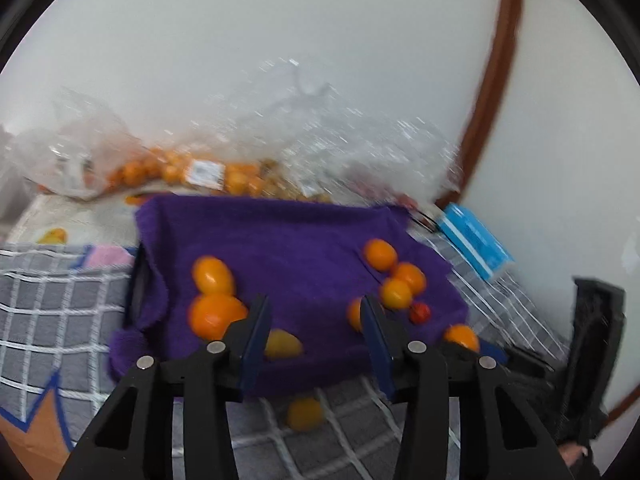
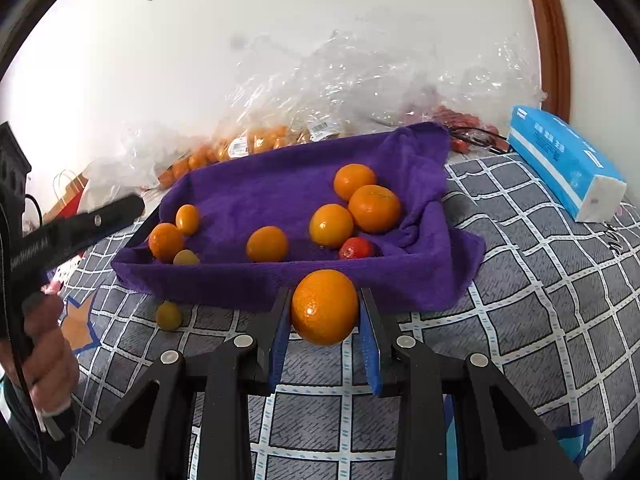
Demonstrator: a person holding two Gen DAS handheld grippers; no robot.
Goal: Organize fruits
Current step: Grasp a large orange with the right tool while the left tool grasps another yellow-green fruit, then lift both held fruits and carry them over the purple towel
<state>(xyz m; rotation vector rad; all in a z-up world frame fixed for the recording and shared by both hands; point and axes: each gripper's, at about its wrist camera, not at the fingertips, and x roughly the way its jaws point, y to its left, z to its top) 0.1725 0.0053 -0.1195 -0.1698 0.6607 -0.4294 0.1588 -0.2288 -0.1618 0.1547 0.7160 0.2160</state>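
A tray lined with a purple cloth (image 2: 280, 184) holds several oranges (image 2: 374, 208) and one small red tomato (image 2: 356, 249). My right gripper (image 2: 325, 296) is shut on an orange (image 2: 324, 306), held just in front of the tray's near edge. In the left wrist view my left gripper (image 1: 314, 320) hangs open over the purple cloth (image 1: 304, 248), with nothing between its pads. A small yellowish fruit (image 1: 282, 344) lies just beside its left finger (image 1: 256, 320). Another yellowish fruit (image 2: 169, 315) rests on the checked cover outside the tray.
Clear plastic bags (image 2: 320, 80) with more small oranges (image 2: 256, 140) and red fruit lie behind the tray against the white wall. A blue tissue pack (image 2: 560, 160) sits at the right. A grey checked cover (image 2: 540, 300) spreads under everything. A person's hand (image 2: 48, 340) holds the left gripper.
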